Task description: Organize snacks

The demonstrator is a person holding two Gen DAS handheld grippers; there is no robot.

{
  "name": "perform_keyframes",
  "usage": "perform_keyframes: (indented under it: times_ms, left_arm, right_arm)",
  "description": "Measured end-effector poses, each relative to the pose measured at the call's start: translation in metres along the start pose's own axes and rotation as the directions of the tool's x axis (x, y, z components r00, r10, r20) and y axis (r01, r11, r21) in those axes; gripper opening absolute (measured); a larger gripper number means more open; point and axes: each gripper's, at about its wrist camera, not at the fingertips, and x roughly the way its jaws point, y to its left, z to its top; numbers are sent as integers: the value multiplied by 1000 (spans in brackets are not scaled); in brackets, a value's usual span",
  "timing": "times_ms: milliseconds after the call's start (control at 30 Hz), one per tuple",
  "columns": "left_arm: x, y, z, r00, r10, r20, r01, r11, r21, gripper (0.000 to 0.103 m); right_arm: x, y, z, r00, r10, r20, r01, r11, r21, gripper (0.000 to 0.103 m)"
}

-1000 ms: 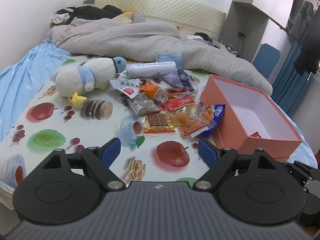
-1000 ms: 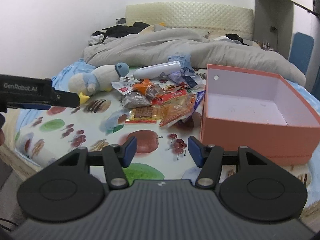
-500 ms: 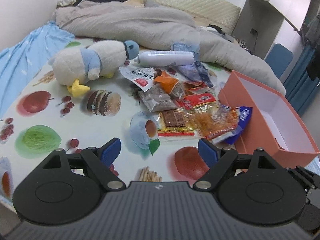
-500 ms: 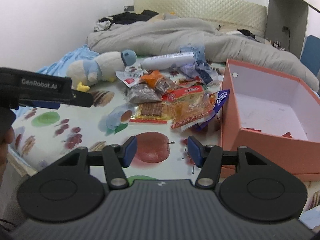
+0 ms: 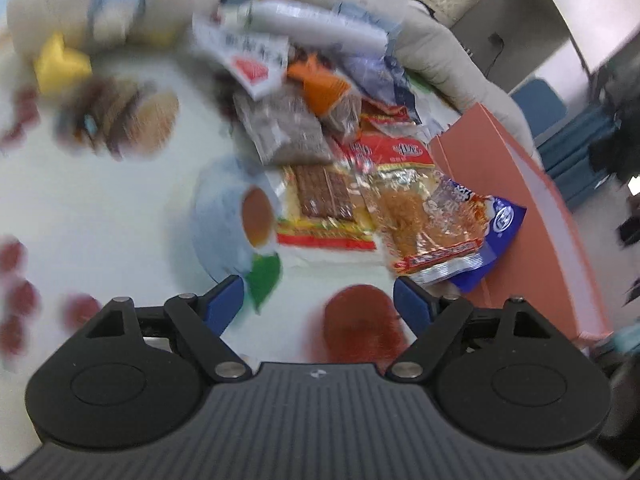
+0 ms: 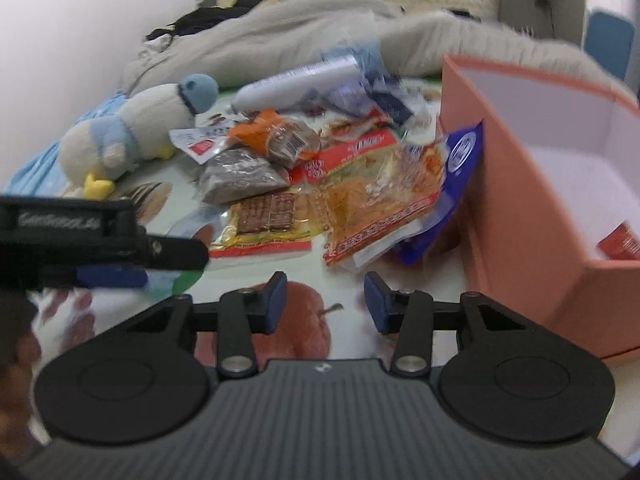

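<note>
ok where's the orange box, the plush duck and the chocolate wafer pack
orange box [image 6: 520, 184], right wrist view, on its outer left wall
plush duck [image 6: 148, 120], right wrist view, on its cream body
chocolate wafer pack [image 5: 324, 196], left wrist view, on the brown wafer behind the clear wrapper

bare sheet [image 6: 344, 292] before snack pile [image 6: 320, 184]; box [image 6: 520, 216] blocks right.

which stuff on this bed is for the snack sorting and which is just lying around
For the job:
pile of crinkly plastic snack packets
open salmon-pink cardboard box

Just lying about:
white and blue plush duck
white tube-shaped bottle
rumpled grey duvet
</note>
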Motion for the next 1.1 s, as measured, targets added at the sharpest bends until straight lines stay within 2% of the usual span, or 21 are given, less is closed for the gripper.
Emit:
perform_keyframes:
  times_ms: [67,133,233,300,333,400,500,533,600,633,733,767,833,900,967,1033,1100]
  left_arm:
    - [8,9,1,998,-60,-8,59,994,-91,80]
    - [12,18,2,995,-93,17,95,977,-193,80]
    - [24,33,3,982,-182,50,188,912,-365,80]
    - [33,35,1,974,-216,74,226,873,-431,78]
    - [39,33,-1,971,-226,81,238,856,-458,73]
    - [51,29,-2,968,-239,80,246,828,-503,66]
    - [60,24,-3,969,-223,105,244,809,-534,60]
    - [62,24,-4,968,-220,120,249,794,-554,56]
    - [66,28,-6,968,-206,142,249,767,-592,46]
    - [67,30,-6,969,-202,142,246,761,-600,40]
    - [72,38,-6,963,-222,154,269,729,-629,30]
    - [73,40,-8,961,-225,159,274,717,-642,26]
    - [73,44,-8,958,-227,176,286,693,-661,23]
    - [73,45,-8,959,-213,190,285,691,-665,20]
    - [72,48,-7,957,-206,205,290,674,-680,19]
    - [73,51,-9,950,-206,234,312,641,-702,20]
    - [72,56,-16,940,-208,271,342,580,-740,20]
  right_arm:
    - [9,-3,3,1000,-8,-14,9,999,41,44]
    - [13,-10,6,999,-28,-28,31,995,95,46]
    - [19,-20,9,999,-29,-35,34,986,163,46]
    - [26,-22,10,997,-64,-48,72,980,186,46]
    - [31,-23,10,995,-68,-66,80,975,207,48]
    - [38,-21,11,995,-72,-68,85,973,214,48]
    - [41,-23,18,996,-64,-59,77,966,247,47]
    - [42,-24,20,996,-66,-58,79,963,259,47]
    - [45,-26,22,996,-73,-57,86,960,267,46]
    - [46,-26,23,995,-79,-63,93,960,265,44]
    - [45,-25,25,996,-62,-70,78,966,246,27]
    - [42,-23,26,996,-64,-65,78,970,229,26]
    - [38,-22,28,996,-58,-61,70,975,212,16]
    - [34,-21,29,997,-47,-61,58,979,195,15]
    - [28,-20,28,998,-35,-61,45,982,185,13]
    - [22,-19,29,998,-33,-55,42,985,169,12]
    - [15,-19,28,998,-35,-46,41,988,150,12]
